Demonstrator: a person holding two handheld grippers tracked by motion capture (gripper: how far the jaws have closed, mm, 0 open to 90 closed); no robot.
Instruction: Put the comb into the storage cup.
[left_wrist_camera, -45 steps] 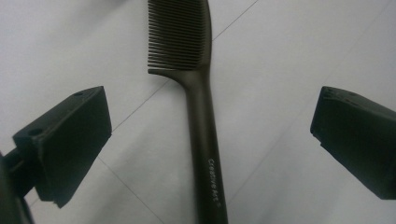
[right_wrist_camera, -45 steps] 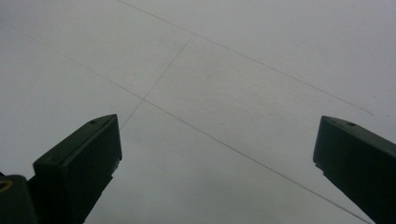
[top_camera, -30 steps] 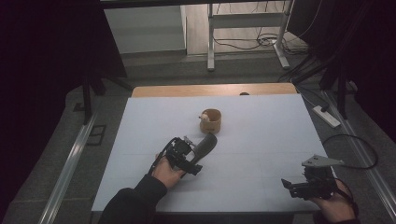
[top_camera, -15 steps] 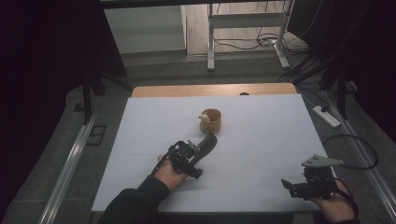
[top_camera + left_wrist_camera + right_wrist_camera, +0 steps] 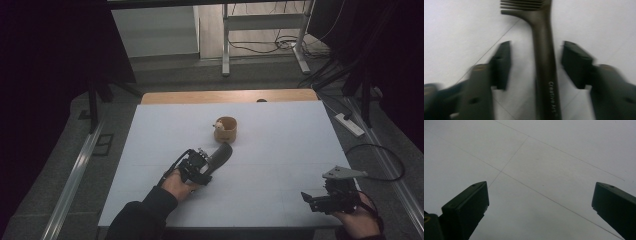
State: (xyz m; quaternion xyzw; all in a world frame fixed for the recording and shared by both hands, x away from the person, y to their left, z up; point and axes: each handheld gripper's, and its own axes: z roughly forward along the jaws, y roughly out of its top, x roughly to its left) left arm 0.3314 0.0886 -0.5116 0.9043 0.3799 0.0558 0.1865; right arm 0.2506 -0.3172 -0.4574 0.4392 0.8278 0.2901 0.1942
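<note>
My left gripper [image 5: 535, 66] has just been closing around the comb [image 5: 544, 62], whose handle lies between its jaws; blurry, but they seem not touching yet, lined up for grabbing.

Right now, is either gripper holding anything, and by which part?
Nothing is gripped yet. The left gripper has just been closing around the comb handle, gaps on both sides. The right gripper is open over bare table.
</note>
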